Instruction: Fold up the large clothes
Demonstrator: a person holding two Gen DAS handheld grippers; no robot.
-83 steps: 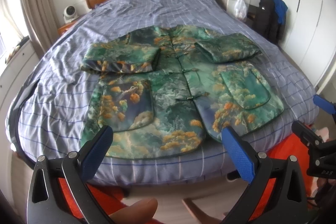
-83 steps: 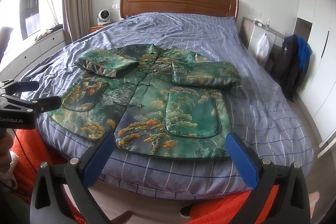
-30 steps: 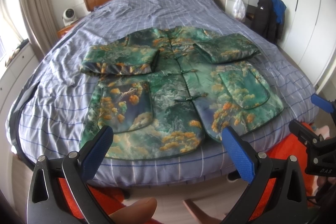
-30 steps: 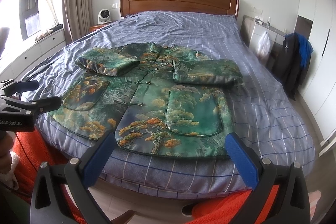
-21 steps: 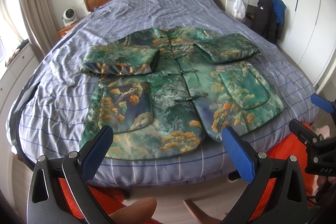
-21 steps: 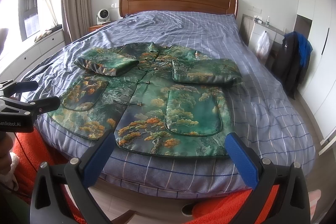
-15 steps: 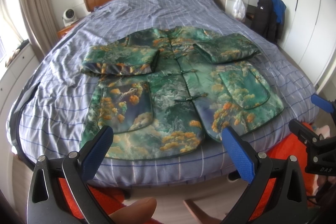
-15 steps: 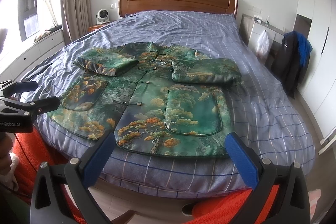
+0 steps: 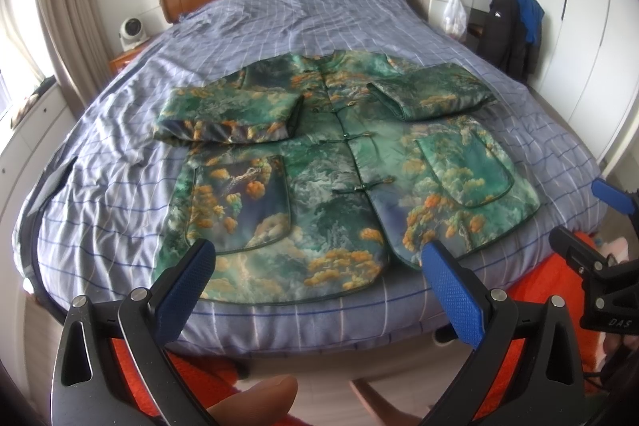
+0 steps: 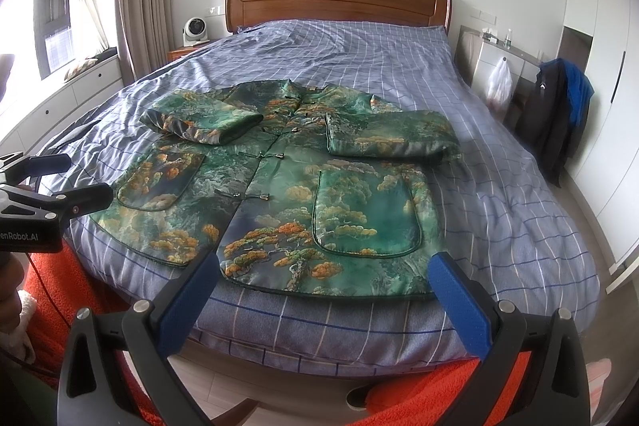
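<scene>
Two claws, the left claw (image 9: 319, 290) and the right claw (image 10: 327, 290), hang with their blue fingers wide apart, holding nothing, just off the foot of the bed (image 10: 519, 186). The jacket (image 9: 319, 186) lies flat on the bed, front up, both sleeves already folded in across the chest, so it sits up at 12 o'clock from each claw, with its hem near the fingers but not touching them. To fold it well, I think each claw should pinch a hem corner, one at 11 and one at 1 o'clock, then lift both together toward the collar so the fold stays straight.
</scene>
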